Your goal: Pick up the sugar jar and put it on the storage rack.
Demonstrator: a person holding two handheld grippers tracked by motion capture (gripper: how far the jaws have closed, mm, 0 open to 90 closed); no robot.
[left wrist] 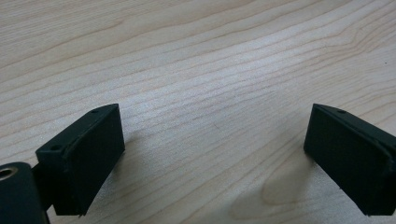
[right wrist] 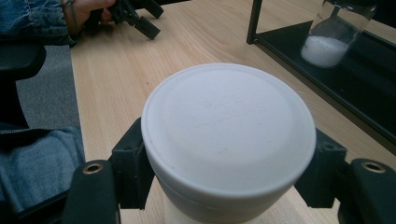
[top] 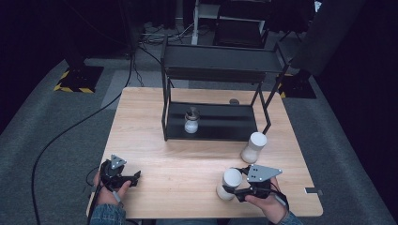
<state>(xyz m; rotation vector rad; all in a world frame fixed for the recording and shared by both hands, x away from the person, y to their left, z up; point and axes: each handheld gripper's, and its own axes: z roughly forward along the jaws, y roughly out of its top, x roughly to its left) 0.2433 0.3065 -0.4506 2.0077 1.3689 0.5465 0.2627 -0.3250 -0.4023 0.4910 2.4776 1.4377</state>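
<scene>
Right gripper view crops the white jar [right wrist: 229, 140] below its lid.

I'm working in what looks like a lab or recording studio: a lone wooden table [top: 155, 140] on grey carpet [top: 47, 140], dark curtains around it, cables [top: 65, 131] trailing across the floor, and yellow-black hazard-taped stand bases [top: 77, 78] at the far corners.
</scene>
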